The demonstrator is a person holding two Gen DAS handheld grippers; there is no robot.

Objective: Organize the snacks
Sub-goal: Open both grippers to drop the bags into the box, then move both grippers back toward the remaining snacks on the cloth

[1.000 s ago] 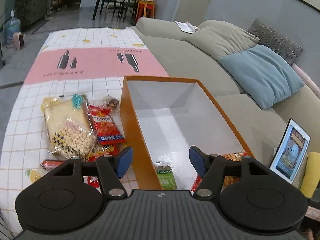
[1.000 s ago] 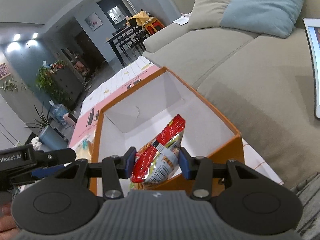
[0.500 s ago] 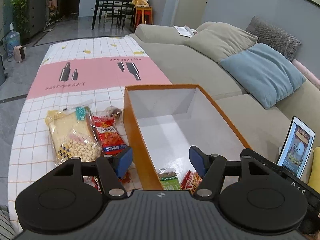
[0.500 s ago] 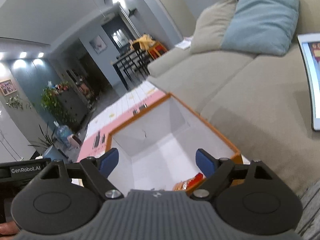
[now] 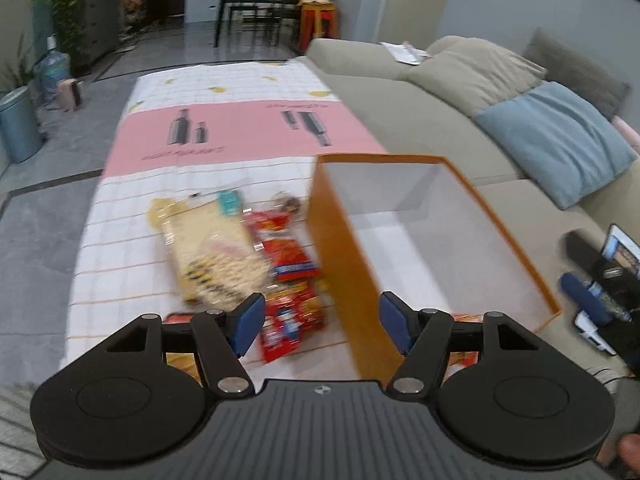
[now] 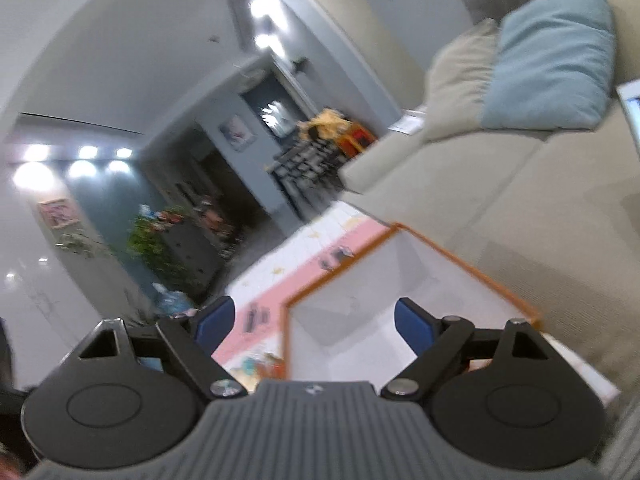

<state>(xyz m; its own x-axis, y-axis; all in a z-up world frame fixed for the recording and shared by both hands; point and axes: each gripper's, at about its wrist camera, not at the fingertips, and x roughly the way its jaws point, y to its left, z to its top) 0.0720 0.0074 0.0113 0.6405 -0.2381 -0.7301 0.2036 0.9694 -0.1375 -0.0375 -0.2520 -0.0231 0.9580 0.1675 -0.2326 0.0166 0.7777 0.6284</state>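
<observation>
Flanking a rigid orange box (image 5: 344, 240) beside crinkly snack packets (image 5: 288, 264), both grippers' blue-padded jaws gape empty, the right's opening.

The left gripper (image 5: 322, 322) is wide open and holds nothing. Snack bags (image 5: 256, 256) lie on the cloth (image 5: 224, 132) beside the orange box (image 5: 340, 248).

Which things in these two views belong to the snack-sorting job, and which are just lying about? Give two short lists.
Part of the job:
- orange box
- pale peanut bag
- red snack packets
- left gripper, open, empty
- right gripper, jaws opening, nothing between them

Just lying about:
- blue cushion
- beige cushion
- tablet
- papers on the sofa
</observation>
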